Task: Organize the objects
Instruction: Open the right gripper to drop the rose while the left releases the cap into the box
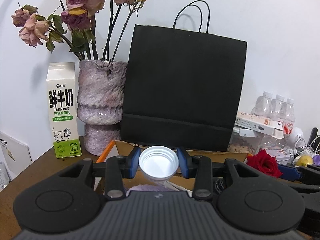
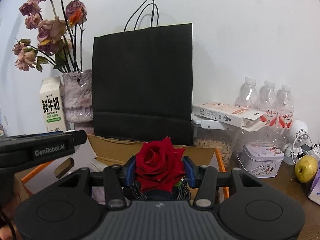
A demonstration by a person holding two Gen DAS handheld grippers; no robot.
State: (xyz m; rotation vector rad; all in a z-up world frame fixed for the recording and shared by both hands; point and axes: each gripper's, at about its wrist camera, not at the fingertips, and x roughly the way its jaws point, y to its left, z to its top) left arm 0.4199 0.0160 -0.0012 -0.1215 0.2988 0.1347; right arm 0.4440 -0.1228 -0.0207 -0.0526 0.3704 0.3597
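Observation:
My left gripper point(image 1: 159, 160) is shut on a white threaded cap point(image 1: 158, 163), its hollow side facing the camera, pinched between the blue pads. It hangs over an open cardboard box point(image 1: 200, 153) on the brown table. My right gripper point(image 2: 159, 170) is shut on a red rose point(image 2: 160, 164), bloom facing the camera, above the same box point(image 2: 112, 148). In the left wrist view the rose point(image 1: 264, 165) shows at the right. The two grippers are side by side, the left one's black body point(image 2: 40, 150) close on the left.
A black paper bag point(image 1: 184, 88) stands behind the box. A purple vase point(image 1: 101, 108) of dried roses and a milk carton point(image 1: 63, 110) stand at left. Water bottles point(image 2: 266, 100), a flat carton point(image 2: 226, 113), a grain jar point(image 2: 216, 146), a tin point(image 2: 260, 160) and a yellow fruit point(image 2: 306, 169) crowd the right.

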